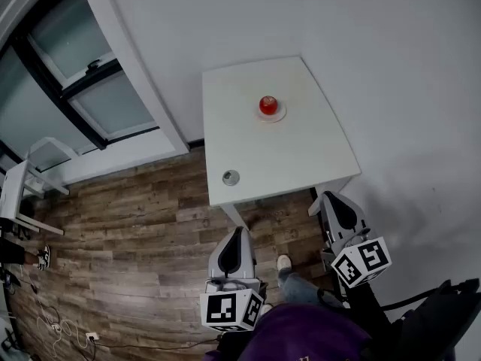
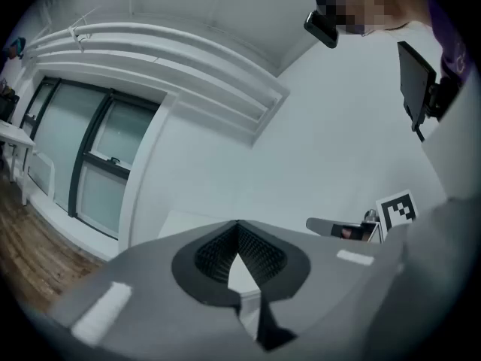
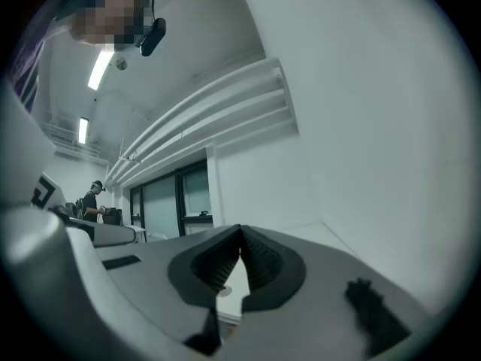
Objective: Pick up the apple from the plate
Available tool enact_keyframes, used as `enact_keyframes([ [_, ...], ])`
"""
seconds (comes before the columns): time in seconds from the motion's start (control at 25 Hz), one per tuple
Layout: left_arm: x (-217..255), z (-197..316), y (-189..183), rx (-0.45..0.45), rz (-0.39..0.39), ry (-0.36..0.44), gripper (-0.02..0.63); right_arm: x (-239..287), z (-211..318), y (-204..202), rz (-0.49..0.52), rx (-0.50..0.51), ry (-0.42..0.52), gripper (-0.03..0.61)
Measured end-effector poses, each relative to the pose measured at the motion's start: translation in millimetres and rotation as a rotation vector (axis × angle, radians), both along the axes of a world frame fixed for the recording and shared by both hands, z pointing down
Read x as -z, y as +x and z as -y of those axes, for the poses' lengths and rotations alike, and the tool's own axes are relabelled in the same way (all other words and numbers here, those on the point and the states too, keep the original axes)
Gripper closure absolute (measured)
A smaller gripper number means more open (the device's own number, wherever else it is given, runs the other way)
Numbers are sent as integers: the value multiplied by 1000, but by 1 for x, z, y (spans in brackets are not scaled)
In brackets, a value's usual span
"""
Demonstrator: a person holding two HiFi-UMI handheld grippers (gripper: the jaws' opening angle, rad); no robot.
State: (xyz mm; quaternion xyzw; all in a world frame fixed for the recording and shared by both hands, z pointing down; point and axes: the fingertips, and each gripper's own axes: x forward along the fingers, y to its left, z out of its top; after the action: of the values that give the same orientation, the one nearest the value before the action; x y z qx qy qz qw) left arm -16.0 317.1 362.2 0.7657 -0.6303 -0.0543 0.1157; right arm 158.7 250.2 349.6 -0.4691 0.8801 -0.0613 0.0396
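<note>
The apple (image 1: 268, 104) sits on a small plate (image 1: 280, 116) toward twelve o'clock on the white table (image 1: 301, 156), well apart from both grippers. The left gripper (image 1: 239, 232) and right gripper (image 1: 331, 199) hang at six o'clock, each with its jaws together on nothing. The apple is probably firm, smooth and light (it shows small from here). Grip it across its widest part.

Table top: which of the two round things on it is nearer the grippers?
The small grey disc, flat by the table's near edge; the red apple sits on its plate farther back.
</note>
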Motion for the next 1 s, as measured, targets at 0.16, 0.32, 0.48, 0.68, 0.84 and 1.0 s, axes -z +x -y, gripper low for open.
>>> enact_keyframes([
  [0.16, 7, 37, 12, 31, -18, -13, 609, 3, 40, 8, -36, 39, -43, 569],
  [0.32, 8, 68, 21, 58, -11, -17, 609, 3, 75, 11, -38, 79, -39, 569],
  [0.48, 0, 88, 25, 67, -3, -53, 609, 0, 94, 11, -30, 90, -42, 569],
  [0.68, 1, 112, 30, 52, 6, -50, 609, -9, 114, 18, -31, 82, -65, 569],
  [0.84, -3, 130, 28, 55, -3, -61, 609, -23, 138, 19, 10, 70, -113, 569],
  [1.0, -10, 157, 14, 40, -22, -58, 609, -29, 162, 5, -52, 64, -96, 569],
])
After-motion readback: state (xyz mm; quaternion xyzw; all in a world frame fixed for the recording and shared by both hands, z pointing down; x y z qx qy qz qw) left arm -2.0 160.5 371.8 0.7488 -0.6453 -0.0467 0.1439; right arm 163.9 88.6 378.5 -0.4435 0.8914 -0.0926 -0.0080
